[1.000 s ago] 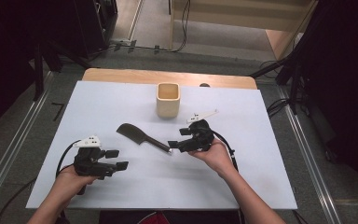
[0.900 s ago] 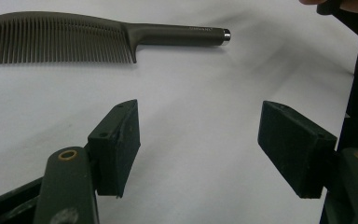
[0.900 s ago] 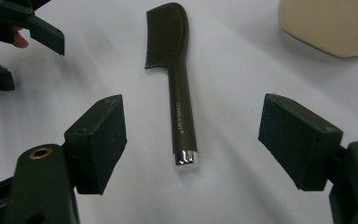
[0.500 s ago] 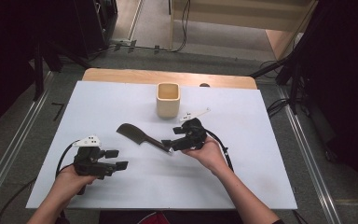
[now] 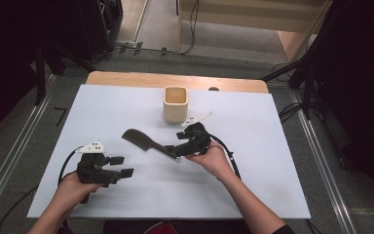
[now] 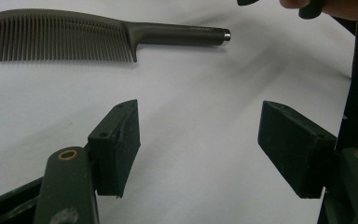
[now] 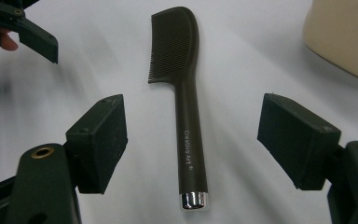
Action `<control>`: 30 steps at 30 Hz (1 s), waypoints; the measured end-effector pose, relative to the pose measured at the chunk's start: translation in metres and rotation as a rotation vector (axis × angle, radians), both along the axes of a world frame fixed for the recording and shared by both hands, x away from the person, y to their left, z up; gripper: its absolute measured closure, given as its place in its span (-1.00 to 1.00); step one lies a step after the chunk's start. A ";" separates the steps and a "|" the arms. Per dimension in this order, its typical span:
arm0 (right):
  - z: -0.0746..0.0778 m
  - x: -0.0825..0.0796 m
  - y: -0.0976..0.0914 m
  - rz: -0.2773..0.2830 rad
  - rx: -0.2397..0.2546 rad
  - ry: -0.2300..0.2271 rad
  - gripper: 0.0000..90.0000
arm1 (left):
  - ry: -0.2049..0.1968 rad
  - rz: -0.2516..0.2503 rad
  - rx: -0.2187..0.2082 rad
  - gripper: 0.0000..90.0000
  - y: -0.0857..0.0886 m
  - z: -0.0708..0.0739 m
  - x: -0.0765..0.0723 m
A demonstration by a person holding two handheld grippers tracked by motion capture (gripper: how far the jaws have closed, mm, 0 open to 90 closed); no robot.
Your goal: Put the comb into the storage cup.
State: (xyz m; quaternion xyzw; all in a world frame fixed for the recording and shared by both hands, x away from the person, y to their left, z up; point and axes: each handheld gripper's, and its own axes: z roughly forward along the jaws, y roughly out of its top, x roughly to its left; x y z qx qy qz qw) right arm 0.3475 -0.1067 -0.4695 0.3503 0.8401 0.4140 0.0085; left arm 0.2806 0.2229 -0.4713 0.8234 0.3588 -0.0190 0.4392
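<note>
both tongs (image 5: 122,166) (image 5: 171,148) are black with blocky square pads (image 7: 100,142), brass-ringed screw holes, white tags and trailing black cables.

A white surface (image 5: 126,105) lies over a wooden top whose far edge (image 5: 175,80) shows bare. Grey floor (image 5: 156,29) runs around it, crossed by black cables (image 5: 193,24) and flanked by metal rails (image 5: 9,161). Dark curtains (image 5: 365,73) hang at both sides, and pale wooden furniture (image 5: 253,14) stands beyond.

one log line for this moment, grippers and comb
right gripper: open, jaws either side of comb handle, not touching | left gripper: open, apart from comb | comb: flat on table | cup: upright
</note>
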 end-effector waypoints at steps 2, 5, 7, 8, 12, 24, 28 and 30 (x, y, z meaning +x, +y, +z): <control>-0.001 0.000 0.000 -0.002 -0.002 0.000 -0.51 | 0.000 -0.001 0.001 -0.32 0.000 0.000 0.000; -0.003 0.000 0.001 -0.001 -0.007 0.001 -0.51 | 0.002 0.000 0.001 -0.32 0.000 0.000 0.000; -0.006 0.000 0.001 0.003 -0.012 0.002 -0.50 | 0.003 0.002 0.000 -0.32 0.000 0.000 0.000; -0.007 0.000 0.002 0.002 -0.014 0.005 -0.50 | 0.005 0.002 -0.001 -0.32 0.000 0.000 0.000; -0.011 0.000 0.002 0.005 -0.023 0.004 -0.50 | 0.005 0.002 0.000 -0.32 0.000 0.000 0.000; -0.027 -0.003 0.004 -0.006 -0.039 -0.003 -0.46 | 0.006 0.003 -0.004 -0.32 0.000 0.000 0.000; -0.031 -0.004 0.005 -0.008 -0.047 -0.005 -0.45 | 0.005 0.002 -0.003 -0.32 0.000 0.000 0.000; -0.032 -0.004 0.005 -0.006 -0.049 -0.018 -0.44 | 0.005 0.002 -0.003 -0.32 0.000 0.000 0.000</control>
